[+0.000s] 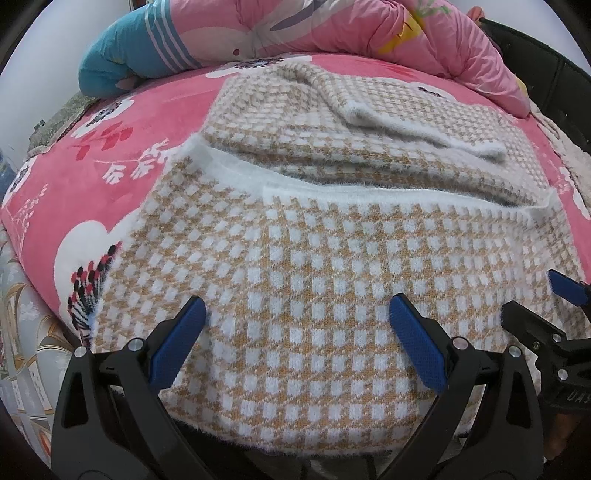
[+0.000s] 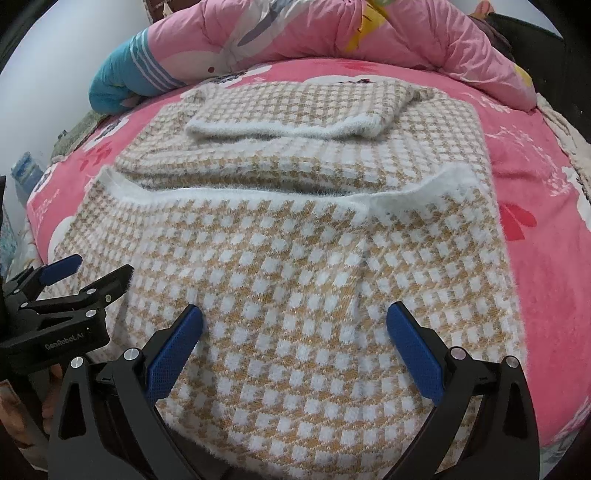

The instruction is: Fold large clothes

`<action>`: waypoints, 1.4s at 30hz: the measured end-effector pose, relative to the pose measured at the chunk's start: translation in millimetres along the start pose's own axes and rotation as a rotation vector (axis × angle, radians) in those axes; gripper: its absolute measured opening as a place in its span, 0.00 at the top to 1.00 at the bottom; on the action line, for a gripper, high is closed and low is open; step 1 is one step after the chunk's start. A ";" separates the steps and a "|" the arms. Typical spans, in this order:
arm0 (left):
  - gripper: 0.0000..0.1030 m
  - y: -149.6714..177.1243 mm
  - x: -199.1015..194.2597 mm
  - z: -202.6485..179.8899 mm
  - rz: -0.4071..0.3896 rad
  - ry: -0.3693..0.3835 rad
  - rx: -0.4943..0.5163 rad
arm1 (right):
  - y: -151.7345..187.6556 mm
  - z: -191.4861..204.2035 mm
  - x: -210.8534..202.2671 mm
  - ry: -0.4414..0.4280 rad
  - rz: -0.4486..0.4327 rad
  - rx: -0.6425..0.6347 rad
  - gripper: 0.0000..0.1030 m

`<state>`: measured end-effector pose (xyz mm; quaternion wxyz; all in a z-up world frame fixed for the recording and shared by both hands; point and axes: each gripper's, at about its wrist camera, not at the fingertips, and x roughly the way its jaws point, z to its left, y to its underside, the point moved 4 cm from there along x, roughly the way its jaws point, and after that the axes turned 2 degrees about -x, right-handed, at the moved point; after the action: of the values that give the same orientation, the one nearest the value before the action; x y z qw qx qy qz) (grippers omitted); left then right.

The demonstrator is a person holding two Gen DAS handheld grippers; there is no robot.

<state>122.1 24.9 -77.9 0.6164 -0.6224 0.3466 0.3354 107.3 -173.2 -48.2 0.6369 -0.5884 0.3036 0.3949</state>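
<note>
A fuzzy tan-and-white checked sweater [image 1: 314,280] lies on a pink bed, its near half folded up over the far half, with a white ribbed hem [image 1: 332,188] across the middle and a sleeve folded across the far part [image 1: 388,107]. It also shows in the right wrist view [image 2: 295,266]. My left gripper [image 1: 297,317] is open and empty just above the near fold. My right gripper [image 2: 294,321] is open and empty over the same fold. The right gripper shows at the right edge of the left wrist view [image 1: 543,306]; the left gripper shows at the left edge of the right wrist view [image 2: 88,271].
A pink flowered bedsheet [image 1: 110,173] covers the bed. A rolled pink quilt [image 1: 332,29] with a teal end [image 1: 122,55] lies along the far side. The bed's left edge drops to a patterned grey fabric [image 1: 26,332]. A dark headboard [image 1: 554,85] stands at the right.
</note>
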 end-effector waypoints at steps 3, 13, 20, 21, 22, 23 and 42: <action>0.06 -0.7 -0.1 0.3 0.002 0.000 0.000 | 1.2 0.1 0.1 -0.006 0.002 0.006 0.06; 0.06 0.7 -0.3 -1.7 0.002 -0.007 0.002 | 3.6 -2.1 0.7 -0.013 0.000 0.010 0.06; 0.06 0.9 -0.2 0.6 0.003 -0.009 0.001 | 3.3 -2.0 1.3 -0.013 0.001 0.011 0.06; 0.06 0.8 -0.2 0.9 0.002 -0.008 0.002 | 2.8 -2.1 1.5 -0.013 0.001 0.010 0.06; 0.06 0.6 -0.2 1.1 0.002 -0.008 0.002 | 3.5 -2.3 1.3 -0.013 0.000 0.010 0.06; 0.06 0.9 0.2 -1.2 0.002 -0.009 0.001 | 2.8 -2.1 1.5 -0.013 0.000 0.010 0.06; 0.06 -2.9 -31.4 21.5 -0.259 0.048 0.135 | 3.6 -2.3 3.0 -0.012 0.005 0.009 0.06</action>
<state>107.9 46.9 -50.1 0.6865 -0.6268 0.3000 0.2140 105.9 -175.0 -52.9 0.6403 -0.5824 0.3031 0.3987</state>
